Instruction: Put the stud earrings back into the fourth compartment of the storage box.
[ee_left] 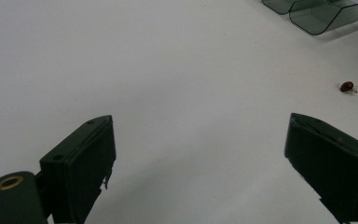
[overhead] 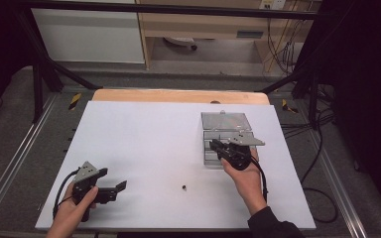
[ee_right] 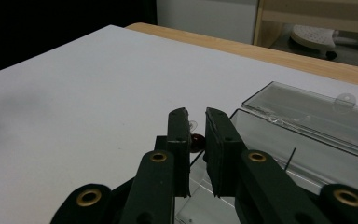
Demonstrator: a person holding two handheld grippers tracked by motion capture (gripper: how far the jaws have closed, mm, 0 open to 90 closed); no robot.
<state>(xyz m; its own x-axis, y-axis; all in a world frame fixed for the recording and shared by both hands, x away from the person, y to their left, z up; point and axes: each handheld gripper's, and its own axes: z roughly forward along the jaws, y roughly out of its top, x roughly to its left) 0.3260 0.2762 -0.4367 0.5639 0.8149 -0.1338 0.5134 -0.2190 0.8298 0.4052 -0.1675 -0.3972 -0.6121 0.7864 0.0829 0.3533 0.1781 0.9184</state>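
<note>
The right gripper (ee_right: 196, 123) is clenched on a small dark red bead (ee_right: 197, 141) above the clear plastic box (ee_right: 307, 126). The left gripper (ee_left: 200, 154) hovers released over the white tabletop (ee_left: 144, 60), near another bead (ee_left: 347, 86).

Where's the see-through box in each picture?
High view: right of centre, the box lies under the right gripper.
Left gripper view: top right corner.
Right gripper view: lower right, just past the jaws.
Shared landmark: the white sheet beneath it.

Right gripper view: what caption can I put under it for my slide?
Black right gripper pinches a tiny dark-red bead above an open clear plastic box on a white table.
</note>
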